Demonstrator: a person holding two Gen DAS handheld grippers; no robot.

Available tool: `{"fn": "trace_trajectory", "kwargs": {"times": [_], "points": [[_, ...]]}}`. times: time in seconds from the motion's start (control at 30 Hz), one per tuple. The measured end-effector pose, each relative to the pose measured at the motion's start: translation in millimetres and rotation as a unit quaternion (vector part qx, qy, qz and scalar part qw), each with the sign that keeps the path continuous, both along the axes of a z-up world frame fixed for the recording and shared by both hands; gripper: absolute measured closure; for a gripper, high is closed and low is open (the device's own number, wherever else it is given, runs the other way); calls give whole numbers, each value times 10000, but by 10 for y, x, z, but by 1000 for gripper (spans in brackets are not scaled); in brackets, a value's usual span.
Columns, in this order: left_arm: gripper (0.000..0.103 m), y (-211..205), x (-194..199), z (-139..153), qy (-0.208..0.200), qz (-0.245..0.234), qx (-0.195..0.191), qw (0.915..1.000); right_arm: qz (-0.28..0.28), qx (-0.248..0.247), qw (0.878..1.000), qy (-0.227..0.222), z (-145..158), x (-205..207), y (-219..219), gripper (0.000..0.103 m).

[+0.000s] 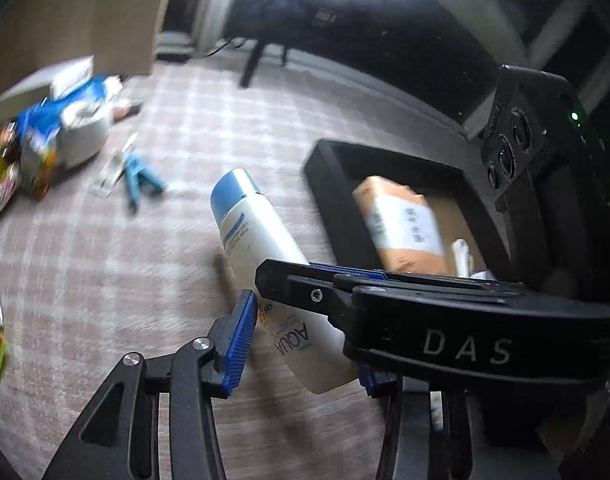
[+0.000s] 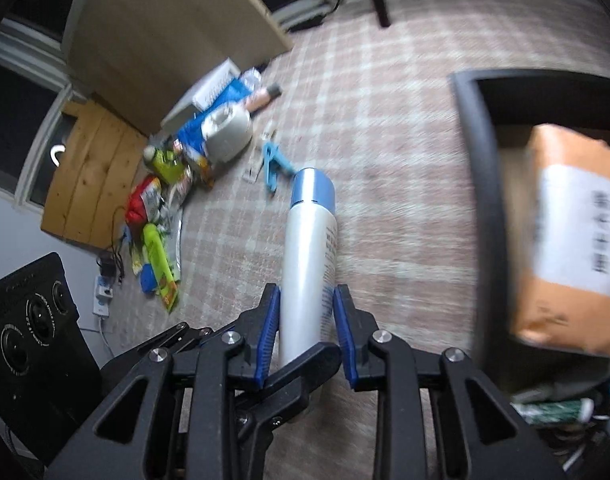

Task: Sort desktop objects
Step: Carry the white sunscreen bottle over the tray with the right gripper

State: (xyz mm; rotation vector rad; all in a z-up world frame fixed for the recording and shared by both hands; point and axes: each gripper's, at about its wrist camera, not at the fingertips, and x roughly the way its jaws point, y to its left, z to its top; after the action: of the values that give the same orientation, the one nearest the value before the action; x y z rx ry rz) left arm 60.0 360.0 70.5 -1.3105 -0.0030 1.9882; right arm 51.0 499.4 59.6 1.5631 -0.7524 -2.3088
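Just left of the black tray (image 2: 477, 168), above the checked bench (image 2: 385, 120), the white bottle (image 2: 309, 264) sits clamped in the right hand-held gripper (image 2: 307, 336), long axis running away, blue cap far. The left hand-held gripper (image 1: 301, 340) half-closed, flanks its base; its grip is unclear. Both tilt steeply down.

Bottle (image 2: 311, 248) in right claw (image 2: 307, 336) above carpet (image 2: 405, 180); parcel (image 2: 569, 240) in tray (image 2: 477, 152) right, clutter pile (image 2: 193, 148) far left
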Motion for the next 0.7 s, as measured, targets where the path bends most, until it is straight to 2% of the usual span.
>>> {"fn": "trace_trajectory", "kwargs": {"times": [0.27, 0.47, 0.7], "points": [[62, 671, 249, 304, 257, -619, 125, 9977, -570, 186, 9977, 332, 332, 304, 658, 76], [63, 1195, 445, 339, 293, -1143, 90, 9930, -1094, 303, 9930, 329, 346, 552, 1185, 76], [63, 1603, 623, 383, 355, -1530, 63, 9876, -1505, 404, 9871, 378, 385, 785, 1626, 76]]}}
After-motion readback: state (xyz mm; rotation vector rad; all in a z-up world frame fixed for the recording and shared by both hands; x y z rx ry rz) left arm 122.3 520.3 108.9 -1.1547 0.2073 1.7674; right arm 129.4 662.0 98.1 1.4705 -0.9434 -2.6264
